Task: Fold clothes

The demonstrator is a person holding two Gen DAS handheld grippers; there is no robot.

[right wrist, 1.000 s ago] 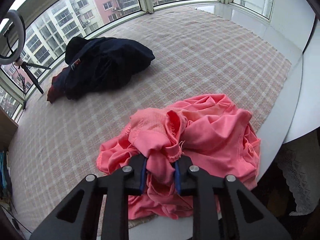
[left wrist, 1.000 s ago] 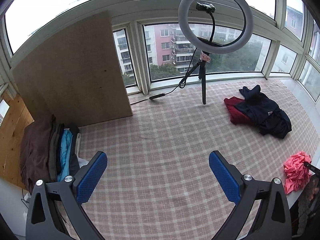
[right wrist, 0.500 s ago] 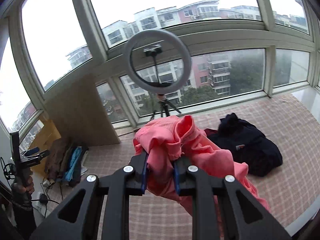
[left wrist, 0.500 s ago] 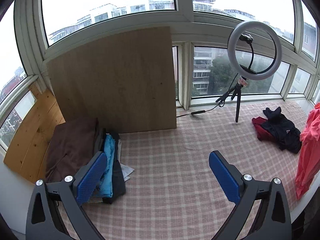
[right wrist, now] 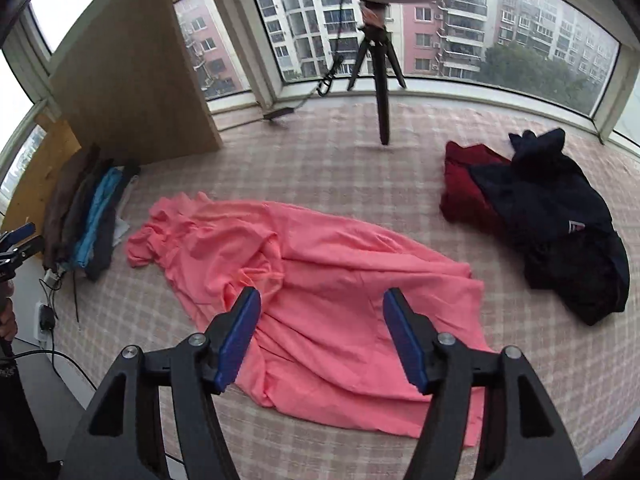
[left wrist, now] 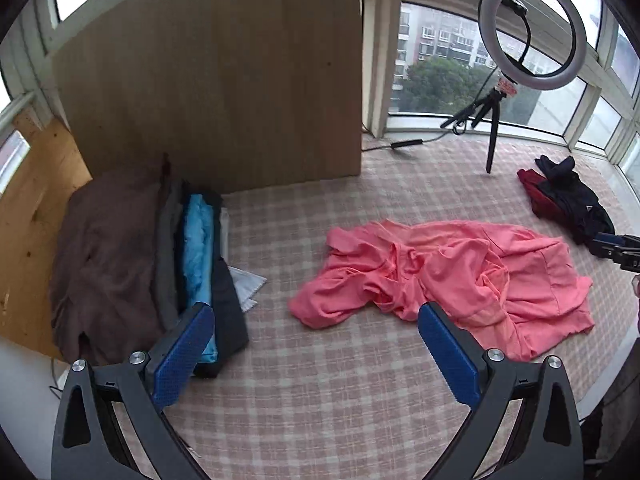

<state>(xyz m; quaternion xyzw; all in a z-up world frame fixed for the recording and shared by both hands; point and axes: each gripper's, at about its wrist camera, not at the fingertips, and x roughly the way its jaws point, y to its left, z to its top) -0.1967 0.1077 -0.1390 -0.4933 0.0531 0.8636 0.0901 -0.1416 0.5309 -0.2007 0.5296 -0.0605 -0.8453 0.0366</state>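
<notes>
Blue pads on our right hand-held gripper are spreading apart right now, and nothing is pinched between them; the pink garment lies loose on the checked cloth directly below and ahead of the jaws. From that view it stretches from just under the fingertips up and to the left, rumpled and unfolded, with one bunched end nearest the folded stack.

Our left hand-held gripper is wide open too, with nothing in it. It hovers over bare checked cloth, and the pink garment sits just beyond its right finger, mostly to the right of the gap. We can't tell if that finger touches the fabric edge.

Further out, the folded stack of brown, grey and light blue pieces sits off to the left against a wooden board. A dark navy and red pile lies well apart on the right. A ring light on a tripod stands by the windows at the back.
</notes>
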